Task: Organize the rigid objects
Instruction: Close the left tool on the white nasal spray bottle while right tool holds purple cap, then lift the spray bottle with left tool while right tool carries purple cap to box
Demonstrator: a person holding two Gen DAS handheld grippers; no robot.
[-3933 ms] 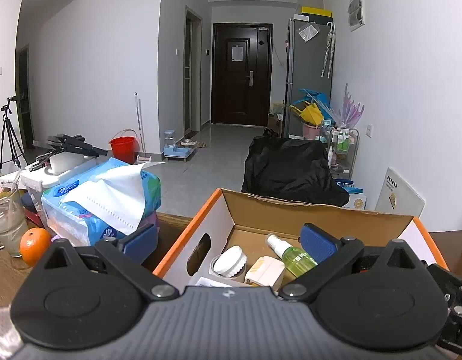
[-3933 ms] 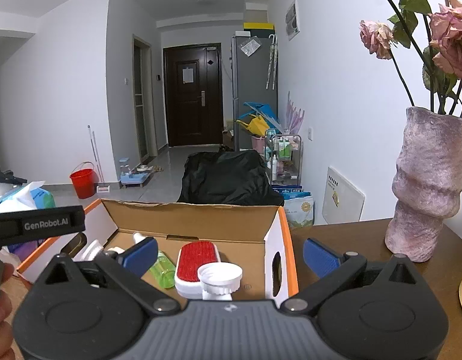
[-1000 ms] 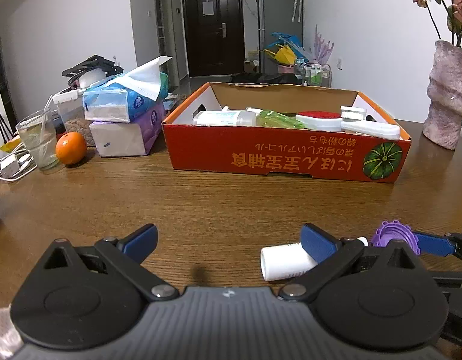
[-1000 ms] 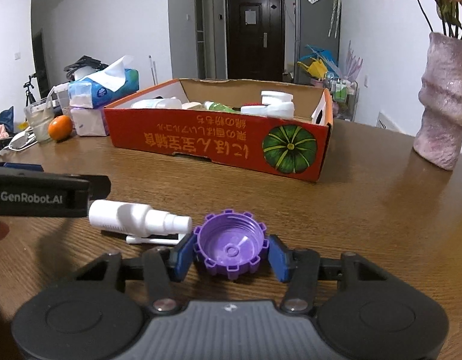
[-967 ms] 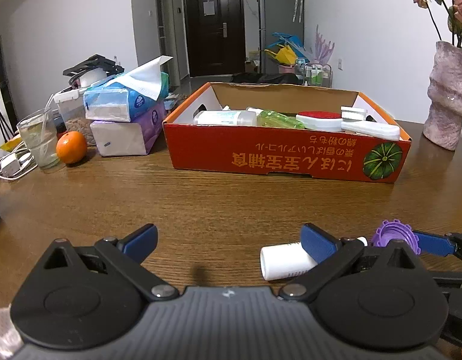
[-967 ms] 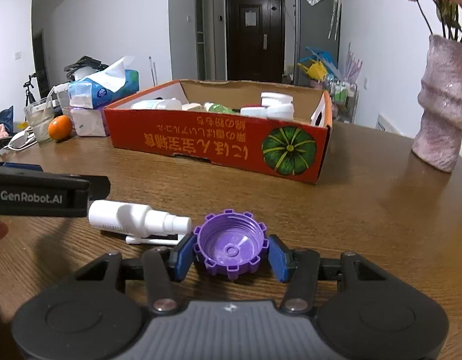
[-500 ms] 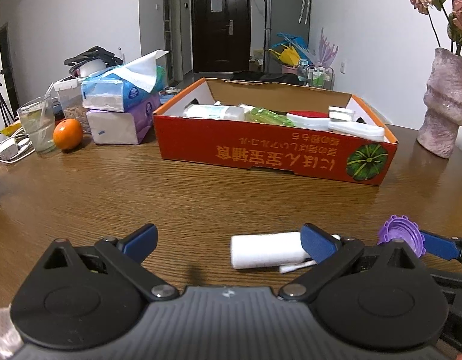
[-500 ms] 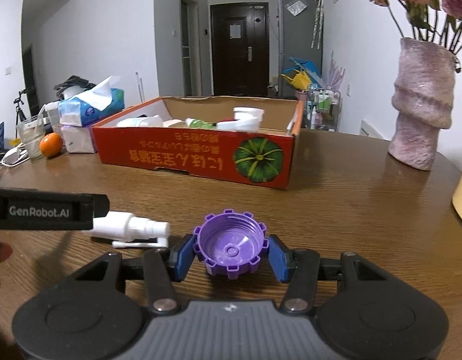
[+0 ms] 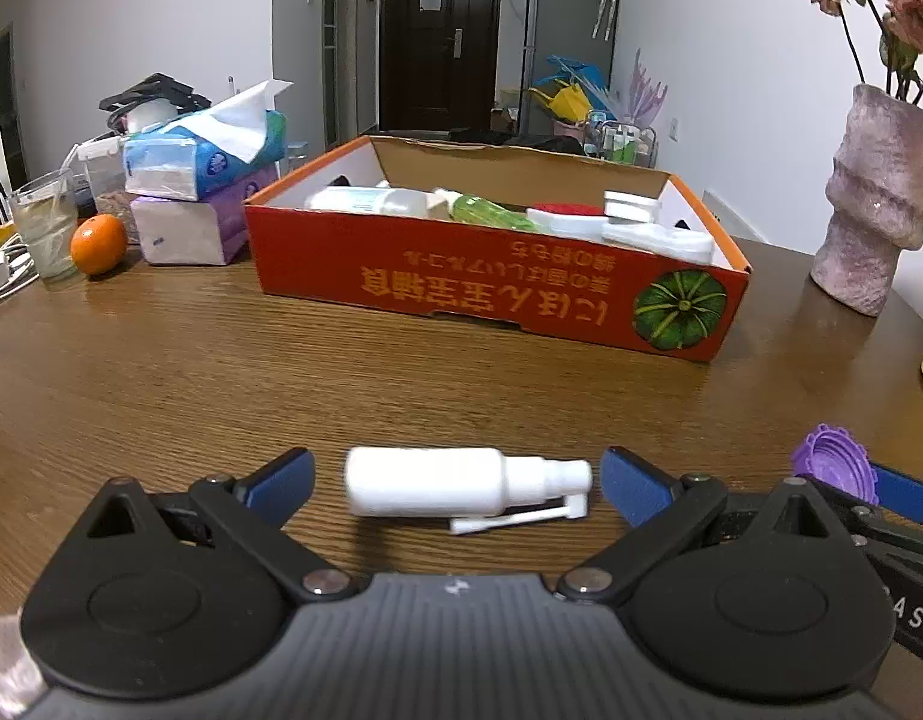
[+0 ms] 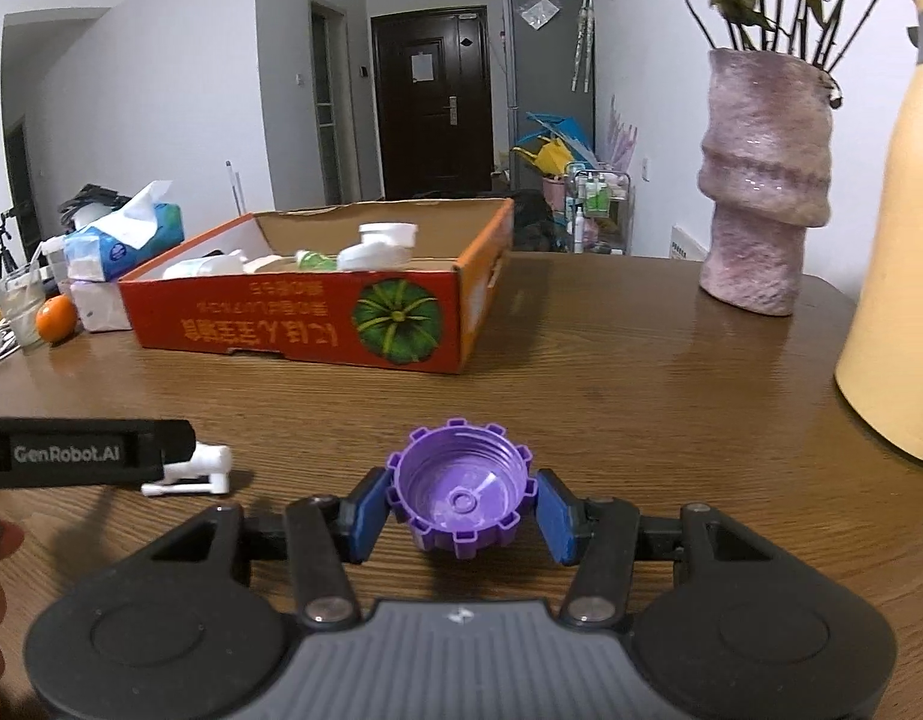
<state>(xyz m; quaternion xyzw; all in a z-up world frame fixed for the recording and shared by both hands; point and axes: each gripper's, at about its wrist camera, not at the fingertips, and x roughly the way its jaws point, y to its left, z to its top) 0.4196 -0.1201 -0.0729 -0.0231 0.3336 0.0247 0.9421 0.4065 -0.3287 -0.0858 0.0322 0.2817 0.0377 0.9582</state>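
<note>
Left tongs lined up on the spray bottle, right tongs carrying the cap

Your left gripper (image 9: pixel 455 483) gapes wide, empty, with the white spray bottle (image 9: pixel 437 482) lying crosswise between its pads; close on the body, not the thin nozzle. Your right gripper (image 10: pixel 458 510) pinches the purple ribbed cap (image 10: pixel 458 501), open side up; keep it level toward the red pumpkin carton (image 10: pixel 317 324) ahead-left of it

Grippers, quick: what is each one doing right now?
Left gripper: open around the white spray bottle, not gripping it.
Right gripper: shut on the purple cap.
</note>
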